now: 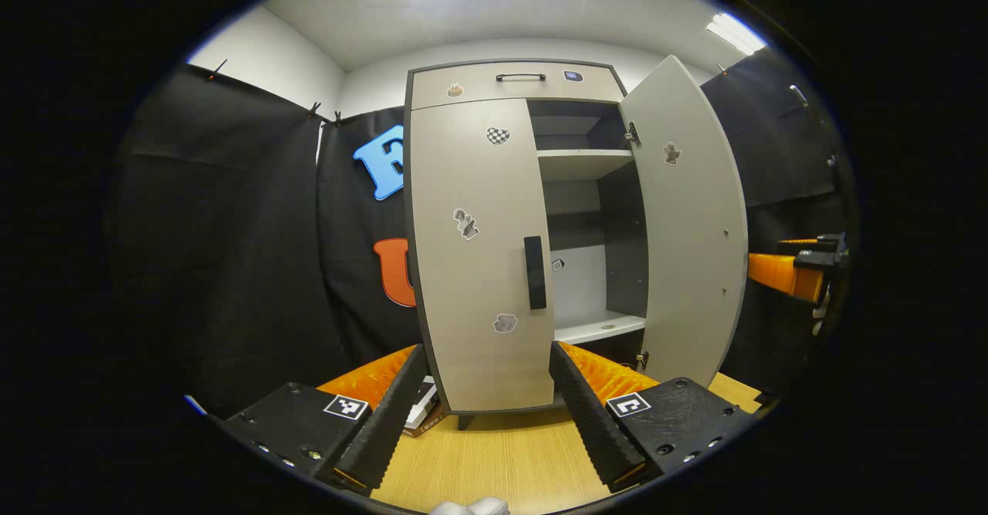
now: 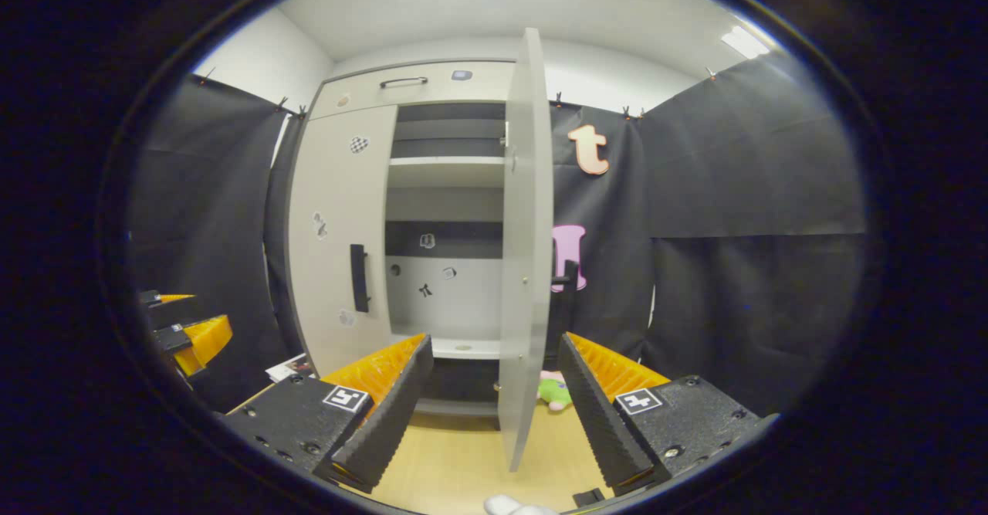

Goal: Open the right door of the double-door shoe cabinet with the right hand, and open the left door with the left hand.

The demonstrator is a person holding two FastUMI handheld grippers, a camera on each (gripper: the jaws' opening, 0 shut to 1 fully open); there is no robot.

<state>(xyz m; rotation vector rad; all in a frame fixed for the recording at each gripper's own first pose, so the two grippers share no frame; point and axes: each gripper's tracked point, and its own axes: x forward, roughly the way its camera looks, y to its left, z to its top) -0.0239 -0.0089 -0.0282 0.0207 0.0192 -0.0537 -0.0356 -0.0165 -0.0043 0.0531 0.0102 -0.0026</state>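
Note:
The grey shoe cabinet [image 1: 509, 86] stands straight ahead. Its left door [image 1: 478, 252] is closed, and the dark vertical handle [image 1: 534, 272] sits at the door's inner edge. My left gripper [image 1: 486, 415] is open in front of this door, a short way back from it, holding nothing. The right door [image 1: 691, 221] stands swung open. In the right gripper view that door [image 2: 525, 245] appears edge-on, its lower edge lying between the spread fingers of my open right gripper [image 2: 490, 415], neither finger pressing on it. The left door's handle [image 2: 359, 277] shows to the left.
Bare shelves [image 2: 446, 161] show inside the cabinet, with a drawer [image 1: 519, 77] on top. A green and pink toy [image 2: 554, 391] lies on the wooden surface [image 1: 502, 453] behind the open door. A booklet [image 1: 423, 411] lies at the cabinet's left foot. Black cloth walls close both sides.

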